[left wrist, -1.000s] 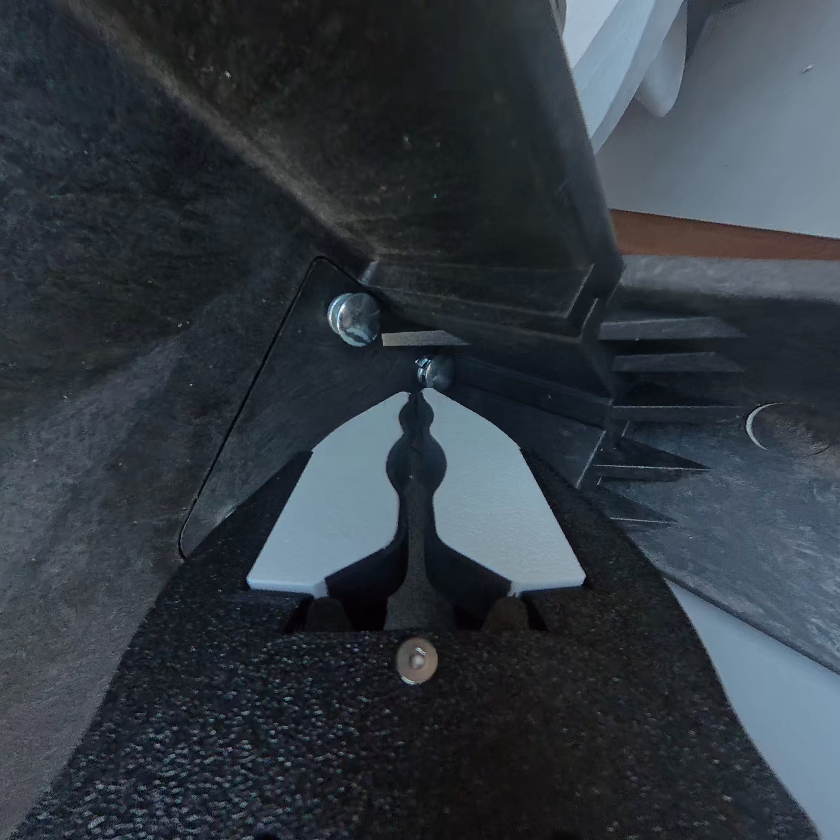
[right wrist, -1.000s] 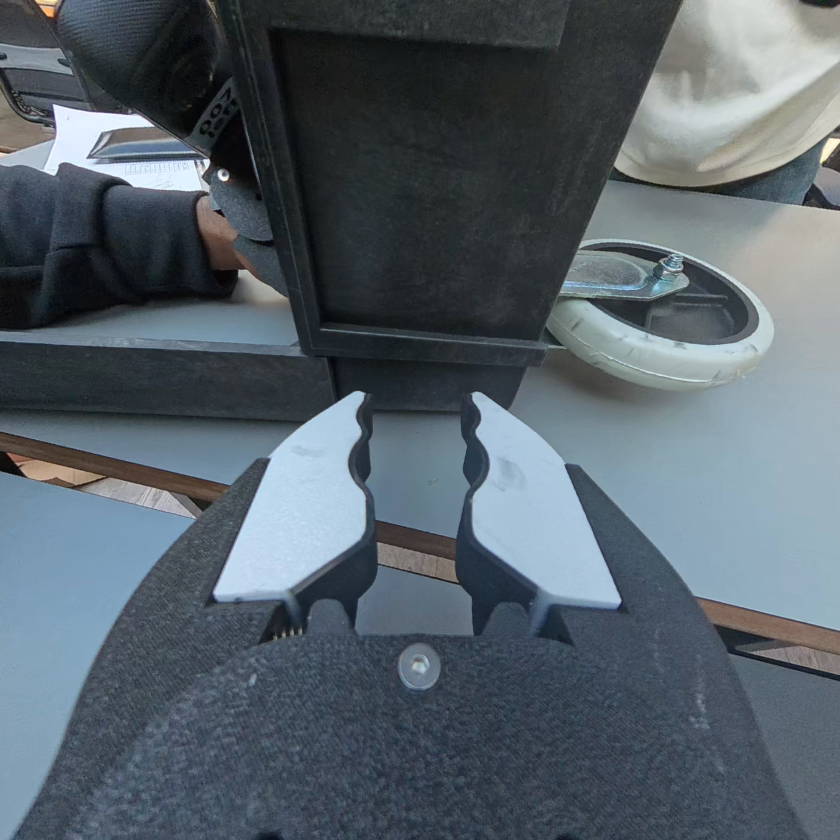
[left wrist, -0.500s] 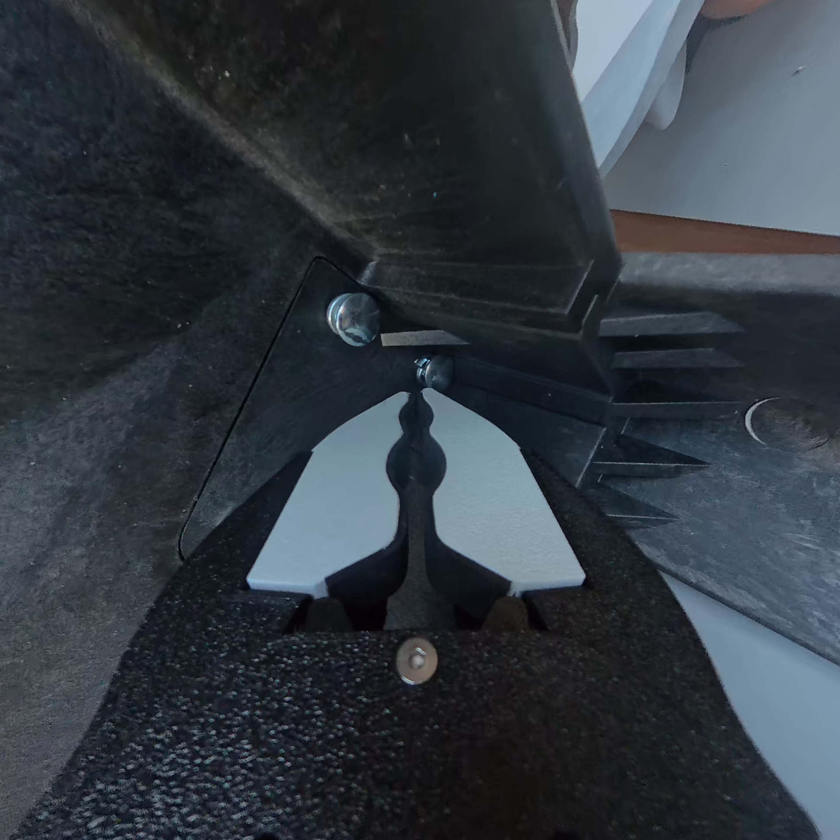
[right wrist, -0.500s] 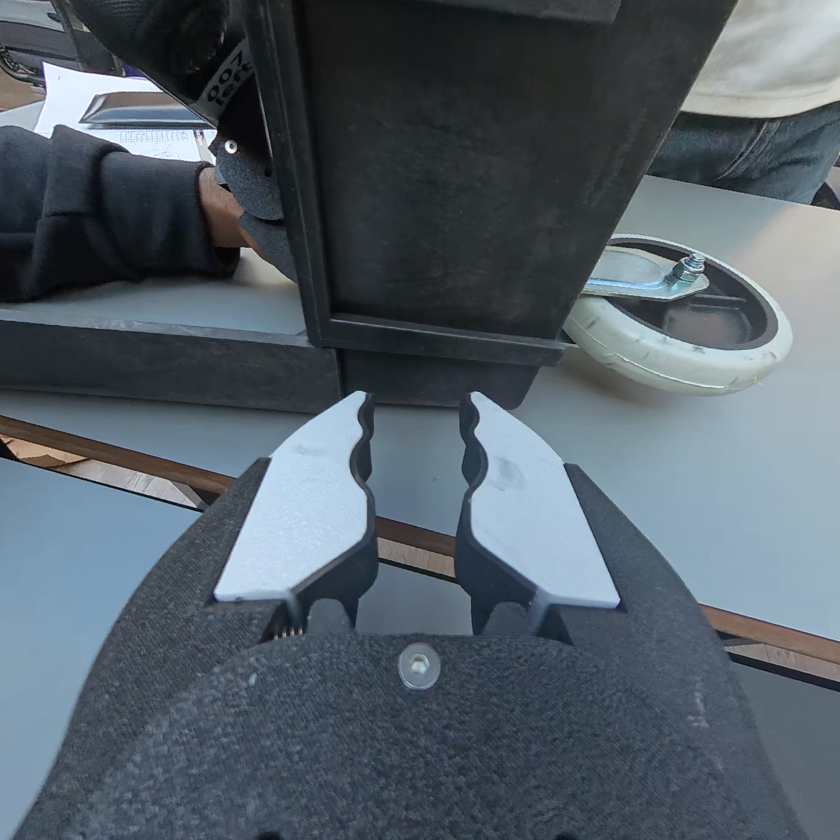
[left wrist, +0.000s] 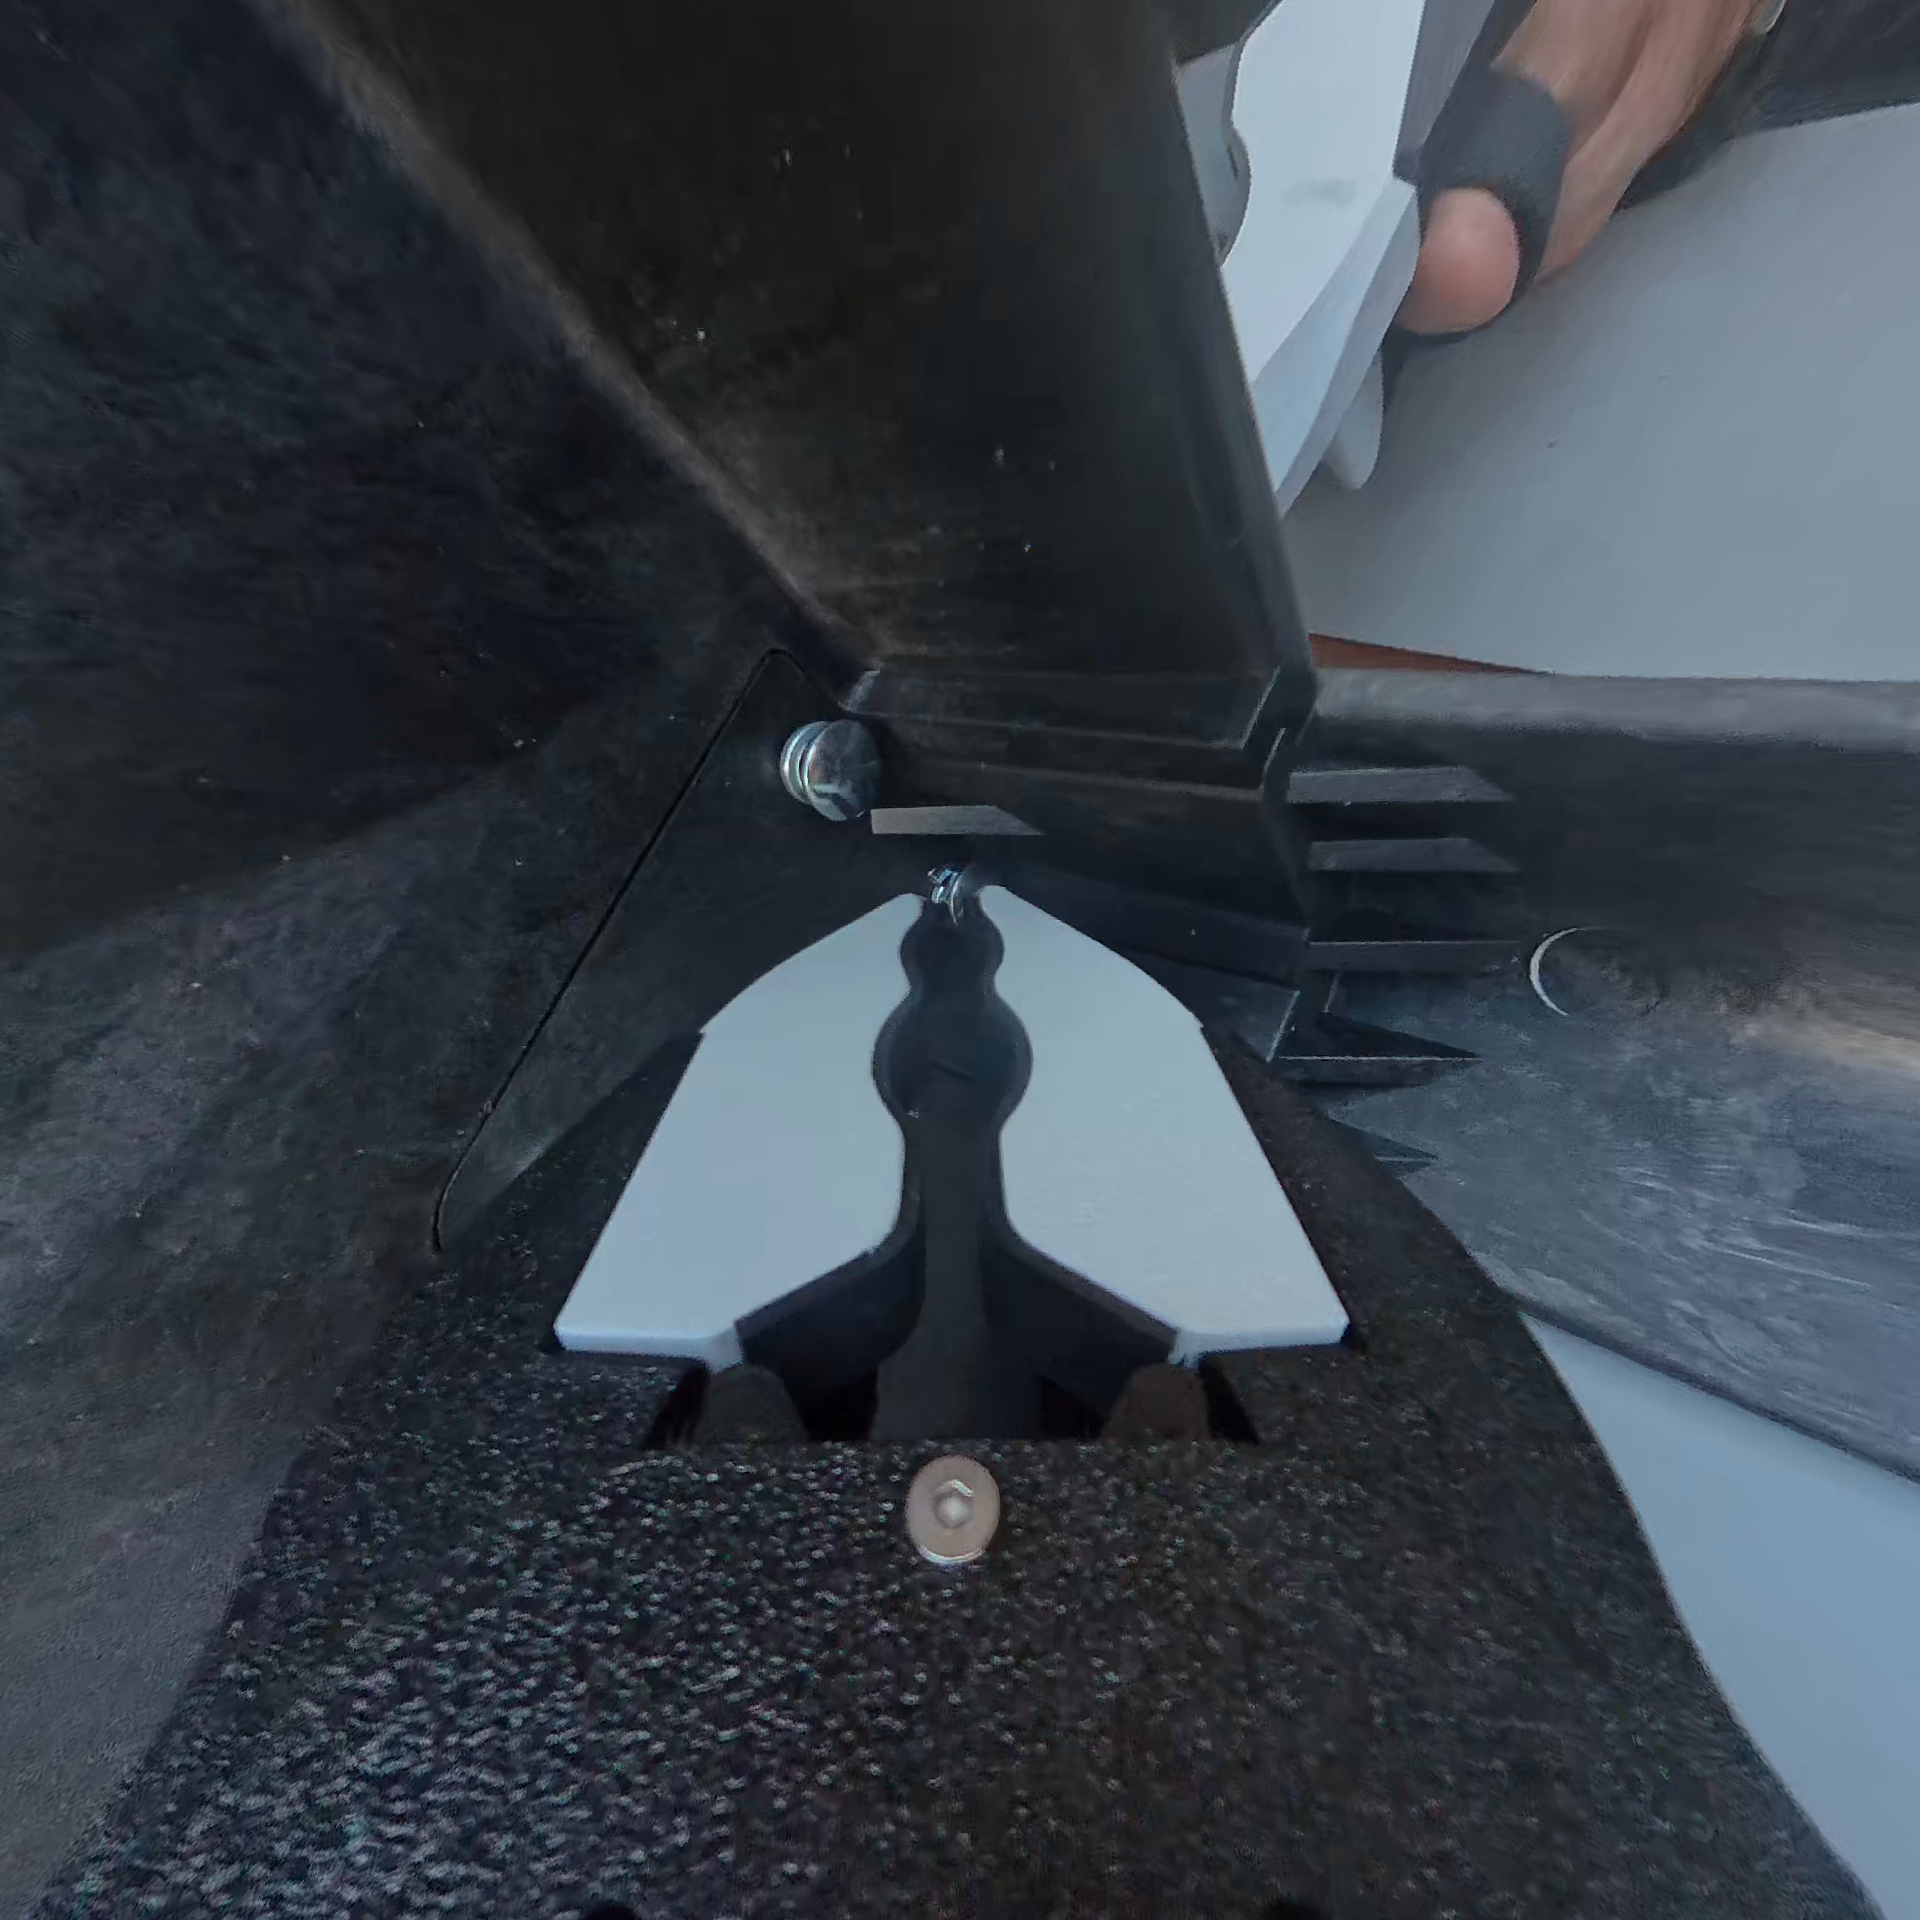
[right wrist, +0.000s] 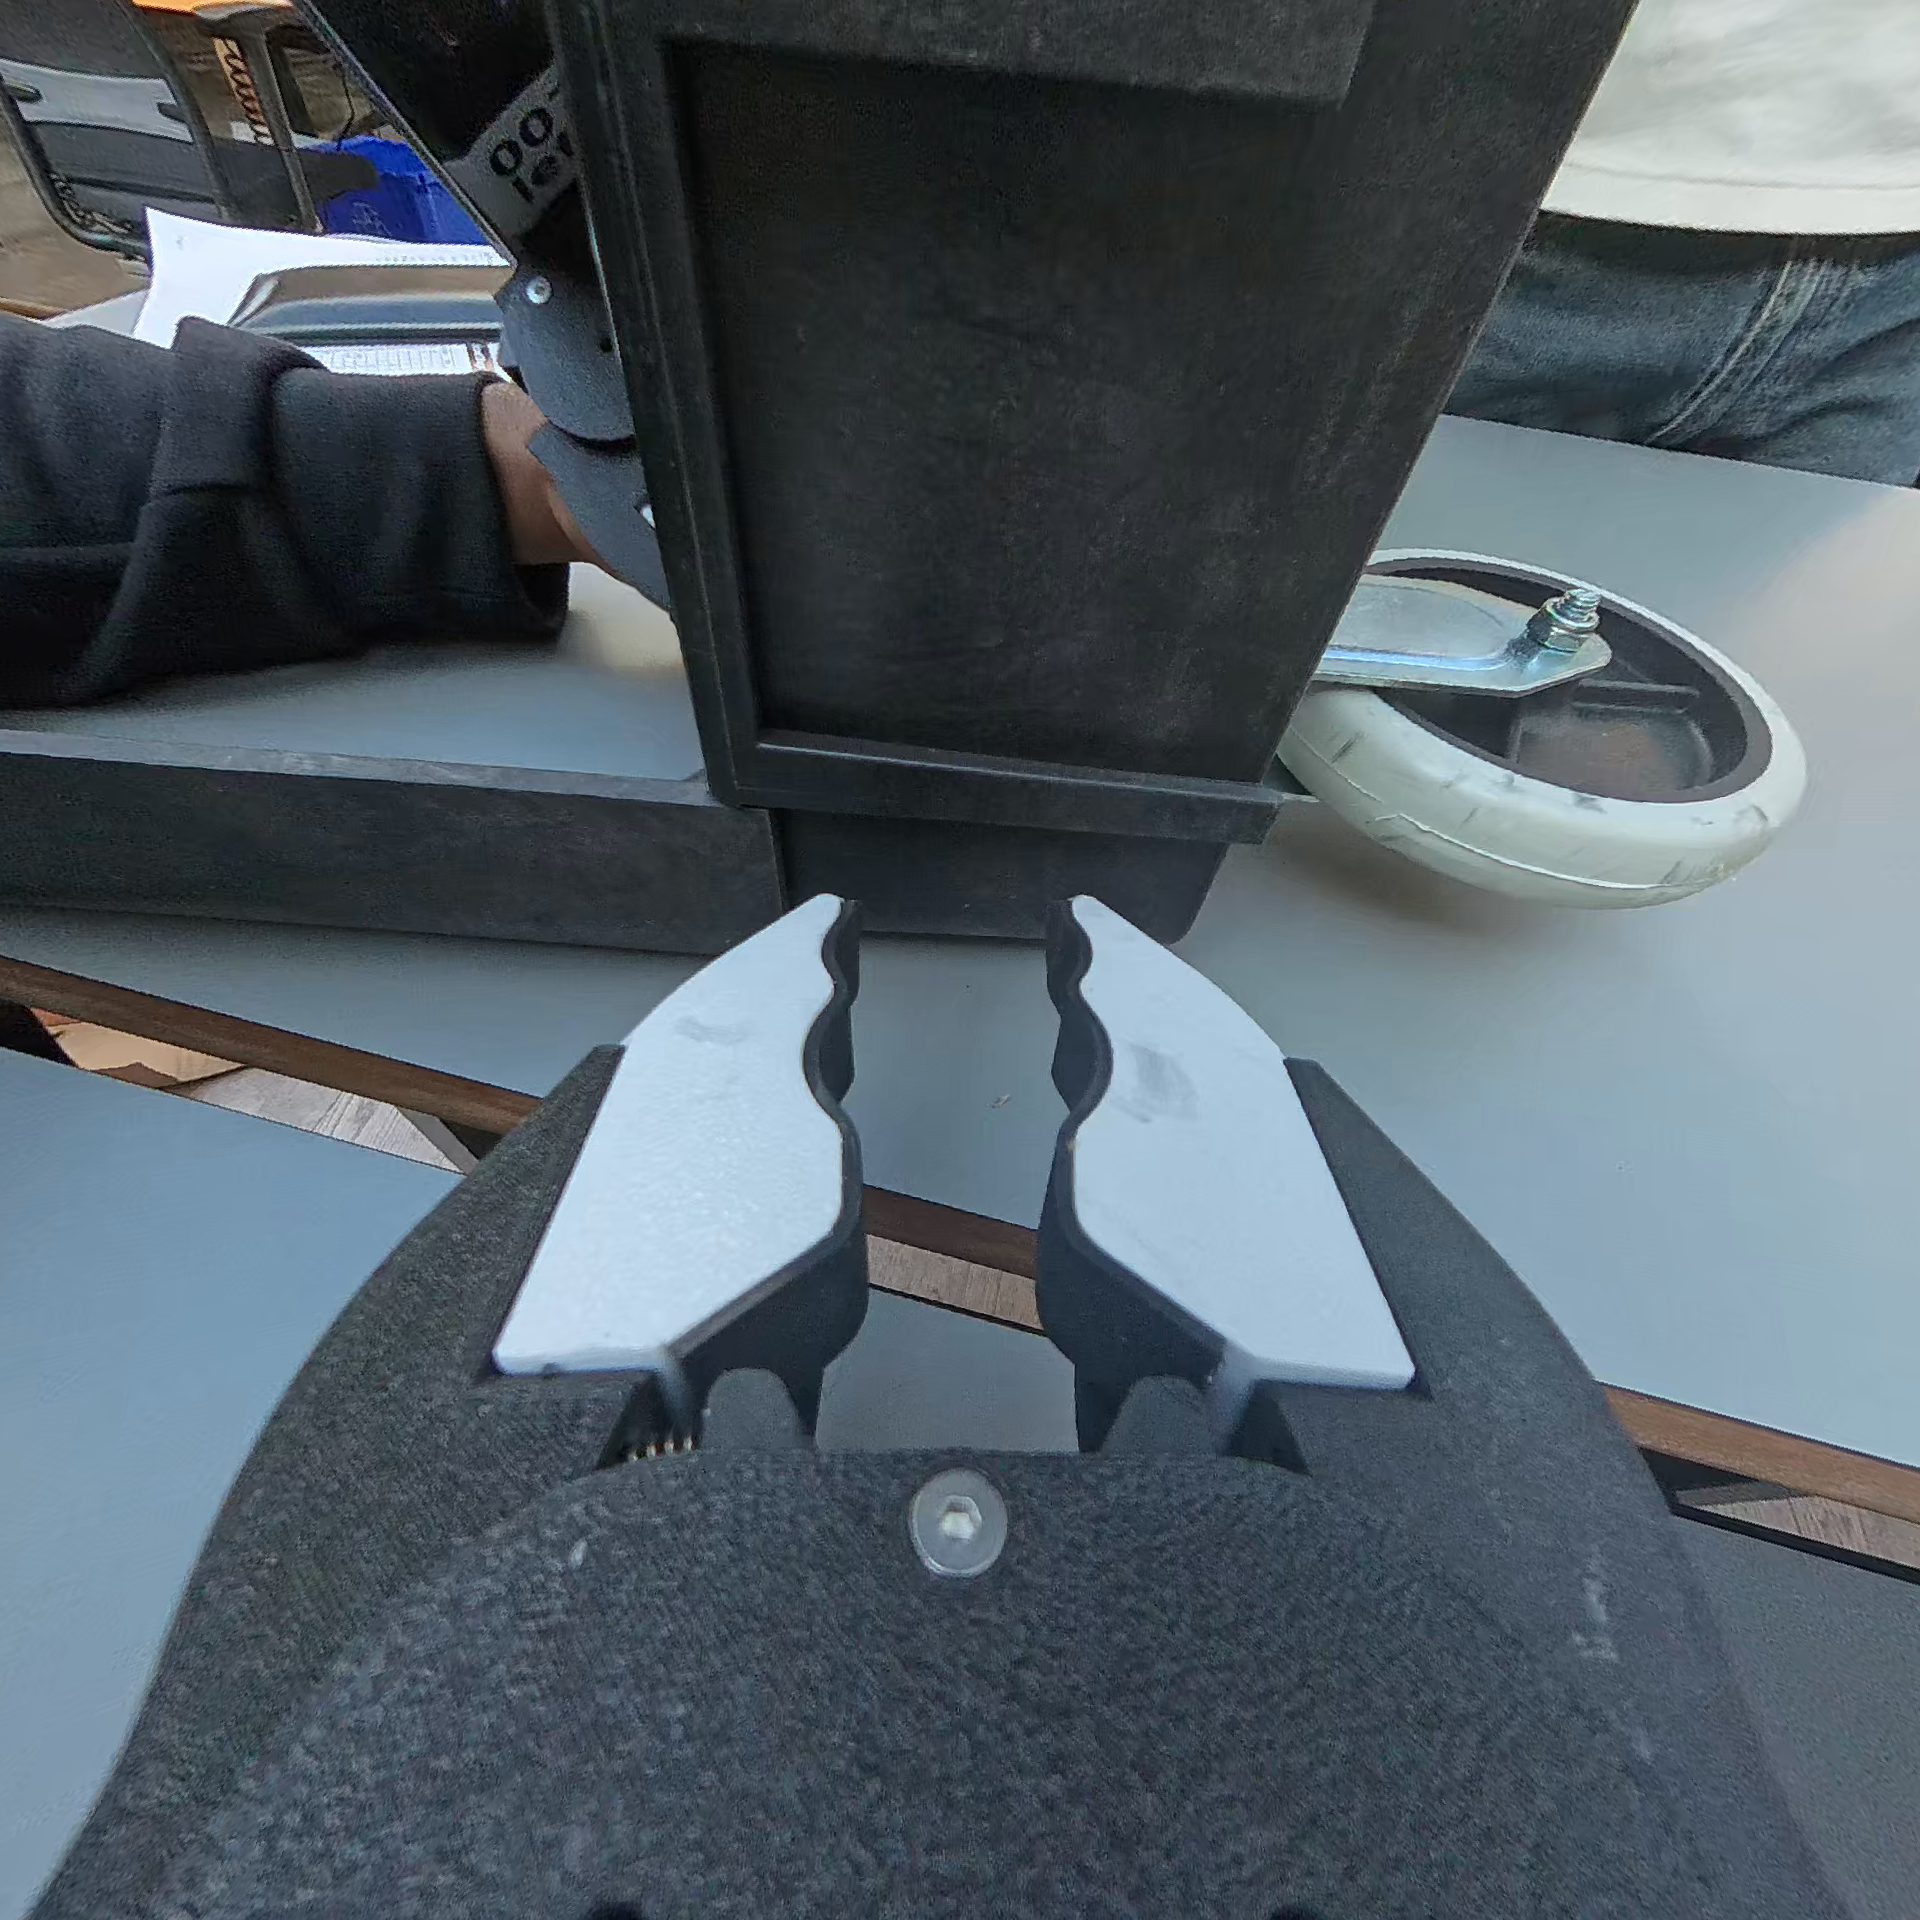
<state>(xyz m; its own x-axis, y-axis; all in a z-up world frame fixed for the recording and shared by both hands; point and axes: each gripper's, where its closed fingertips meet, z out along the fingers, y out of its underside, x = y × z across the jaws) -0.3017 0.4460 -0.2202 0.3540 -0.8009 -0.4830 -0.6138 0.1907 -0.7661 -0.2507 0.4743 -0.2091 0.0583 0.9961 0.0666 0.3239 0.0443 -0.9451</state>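
Grey table [right wrist: 1558, 1039] is seen under a black post [right wrist: 1018, 416] set upright on a black slab [right wrist: 364, 831], with a white wheel [right wrist: 1558, 790] laid beside it. These are shown whole only in the right view, where the right gripper [right wrist: 951, 914] is held spread and bare just before the post's foot. Only in the left view is the left gripper [left wrist: 951, 904] seen pinched on a small screw [left wrist: 948, 885] at its very tips. So slight a hold could be lost and the screw dropped.

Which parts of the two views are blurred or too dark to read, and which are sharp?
Left wrist view: the black post is dark, its surface detail mostly lost; the hand is soft; the screw glints. Right wrist view: evenly lit, the caster wheel and fingers sharp; the pale shirt is smeared.
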